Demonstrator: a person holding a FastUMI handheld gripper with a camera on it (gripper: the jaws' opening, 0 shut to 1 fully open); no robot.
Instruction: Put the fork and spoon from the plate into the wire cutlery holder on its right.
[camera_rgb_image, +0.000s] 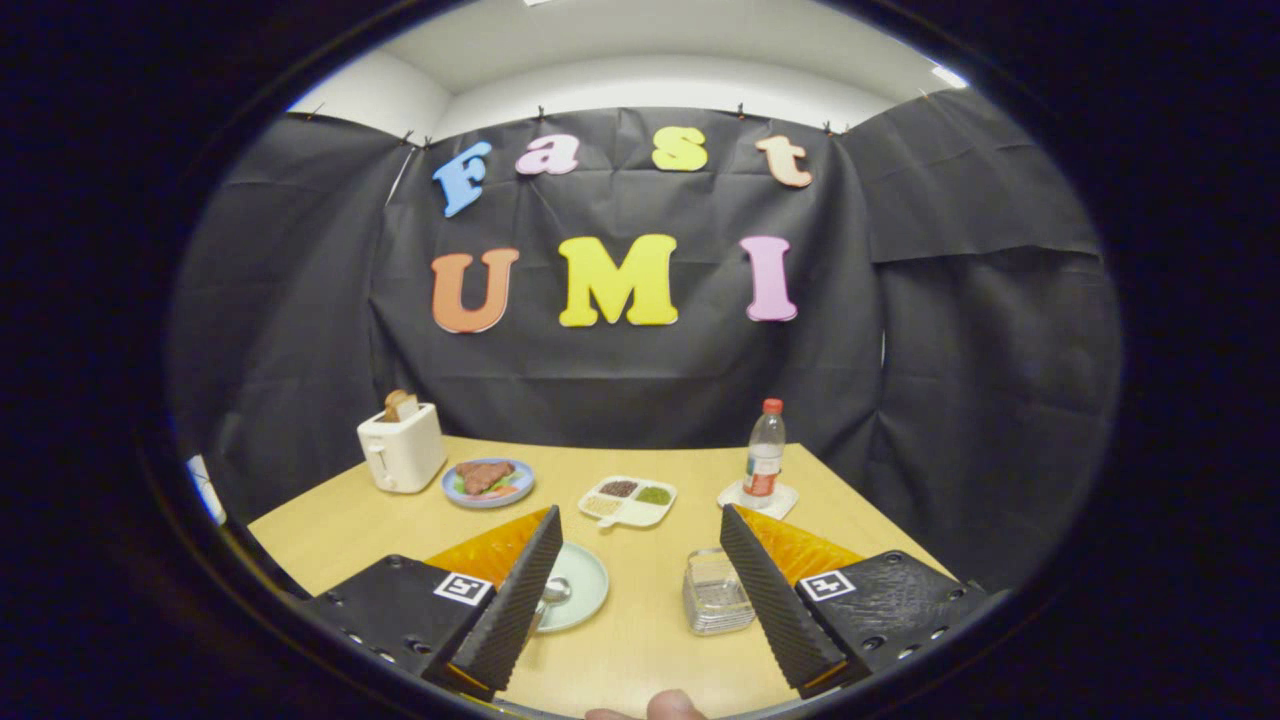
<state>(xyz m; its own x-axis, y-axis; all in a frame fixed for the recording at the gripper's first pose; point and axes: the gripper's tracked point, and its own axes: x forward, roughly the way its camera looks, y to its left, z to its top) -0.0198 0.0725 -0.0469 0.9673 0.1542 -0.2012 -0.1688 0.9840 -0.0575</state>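
My gripper (640, 590) is held above the table with its fingers wide open and nothing between them. A pale green plate (583, 587) lies on the table just beyond the left finger (520, 595), which hides part of it. A spoon bowl (556, 592) shows on the plate at the finger's edge; the fork cannot be made out. The wire cutlery holder (715, 592) stands to the plate's right, partly behind the right finger (775, 600).
Further back on the wooden table (640, 660) stand a white toaster (402, 446) with bread, a blue plate of food (488, 481), a white divided dish (628, 500) and a bottle (764, 450) on a coaster. A fingertip (668, 706) shows at the near edge.
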